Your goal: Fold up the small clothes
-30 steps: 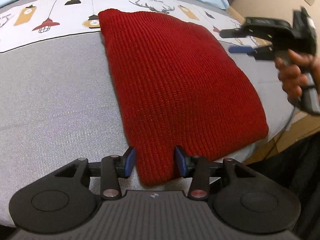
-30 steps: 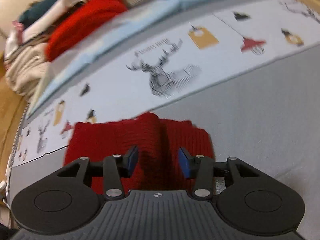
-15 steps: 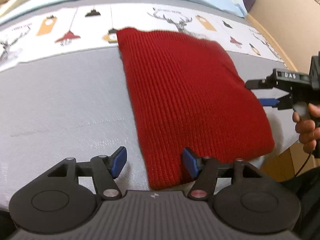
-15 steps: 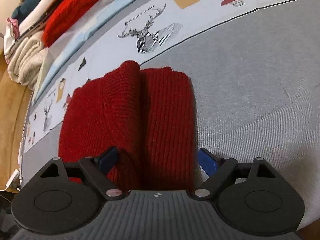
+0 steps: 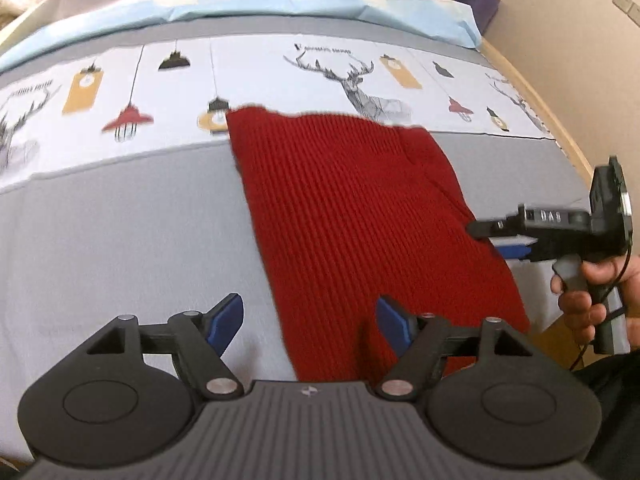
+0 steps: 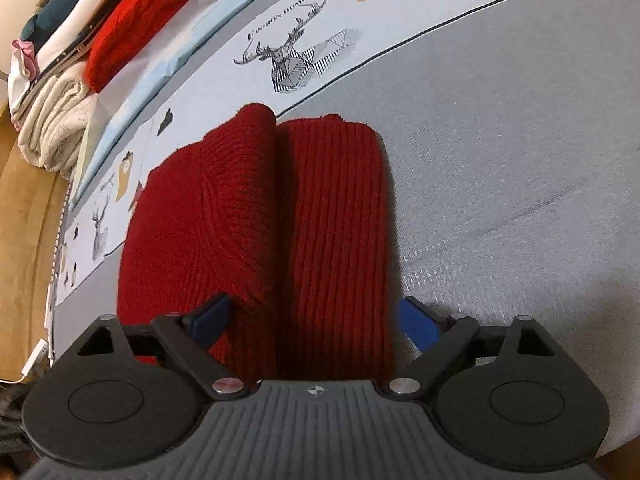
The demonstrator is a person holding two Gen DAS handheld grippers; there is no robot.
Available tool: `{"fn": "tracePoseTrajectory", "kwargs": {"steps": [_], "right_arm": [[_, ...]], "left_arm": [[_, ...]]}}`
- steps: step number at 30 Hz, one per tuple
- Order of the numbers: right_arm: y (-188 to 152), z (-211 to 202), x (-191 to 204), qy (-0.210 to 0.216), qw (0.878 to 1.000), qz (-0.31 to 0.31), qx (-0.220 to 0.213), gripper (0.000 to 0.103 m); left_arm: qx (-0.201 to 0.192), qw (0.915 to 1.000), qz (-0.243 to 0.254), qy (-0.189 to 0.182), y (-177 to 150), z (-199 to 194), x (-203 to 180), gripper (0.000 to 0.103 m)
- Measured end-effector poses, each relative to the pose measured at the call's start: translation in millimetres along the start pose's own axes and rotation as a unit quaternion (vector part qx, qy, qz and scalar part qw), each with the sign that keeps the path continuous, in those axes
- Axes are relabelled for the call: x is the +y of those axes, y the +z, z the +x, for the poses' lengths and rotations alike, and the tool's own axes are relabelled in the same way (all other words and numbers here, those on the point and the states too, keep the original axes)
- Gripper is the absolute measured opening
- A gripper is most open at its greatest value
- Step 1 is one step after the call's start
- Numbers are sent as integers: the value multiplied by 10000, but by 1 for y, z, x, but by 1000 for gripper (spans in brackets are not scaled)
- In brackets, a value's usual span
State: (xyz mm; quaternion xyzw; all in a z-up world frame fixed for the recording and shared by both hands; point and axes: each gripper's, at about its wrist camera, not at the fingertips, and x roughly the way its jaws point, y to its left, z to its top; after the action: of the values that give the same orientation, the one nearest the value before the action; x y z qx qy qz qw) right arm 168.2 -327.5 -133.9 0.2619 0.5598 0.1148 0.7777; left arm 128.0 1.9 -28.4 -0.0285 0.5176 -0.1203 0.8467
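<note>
**Inspector:** Red knitted garment (image 5: 352, 216) — location?

**Me:** Folded flat on the bed (image 5: 120, 220), lying across the grey part of the cover with its far edge on the printed band of deer and lamps (image 5: 352, 76). My right wrist view shows it as two ribbed folds side by side (image 6: 280, 220).

**Inspector:** Left gripper?

**Me:** My left gripper (image 5: 310, 320) has its fingers spread wide at the near edge, one blue pad over grey cover, the other over red knit. Nothing held.

**Inspector:** Right gripper?

**Me:** My right gripper (image 6: 312, 320) is likewise wide apart, straddling the garment's near end; no grip. From the left view it sits at the garment's right edge (image 5: 516, 236), my hand (image 5: 588, 296) on its handle.

**Inspector:** Surroundings?

**Me:** Stacked clothes (image 6: 80, 52) beyond the bed's far side.
</note>
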Motion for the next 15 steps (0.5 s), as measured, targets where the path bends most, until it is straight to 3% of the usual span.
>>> {"fn": "tracePoseTrajectory", "kwargs": {"steps": [4, 10, 15], "right_arm": [[4, 7, -2, 31, 9999, 87, 53, 96], [8, 16, -1, 76, 9998, 169, 97, 98], [9, 24, 0, 175, 9991, 337, 165, 99]], "left_arm": [[125, 9995, 99, -281, 36, 11, 19, 85], [740, 9916, -538, -911, 66, 71, 51, 101], [1226, 9695, -1662, -1317, 62, 129, 73, 102]]}}
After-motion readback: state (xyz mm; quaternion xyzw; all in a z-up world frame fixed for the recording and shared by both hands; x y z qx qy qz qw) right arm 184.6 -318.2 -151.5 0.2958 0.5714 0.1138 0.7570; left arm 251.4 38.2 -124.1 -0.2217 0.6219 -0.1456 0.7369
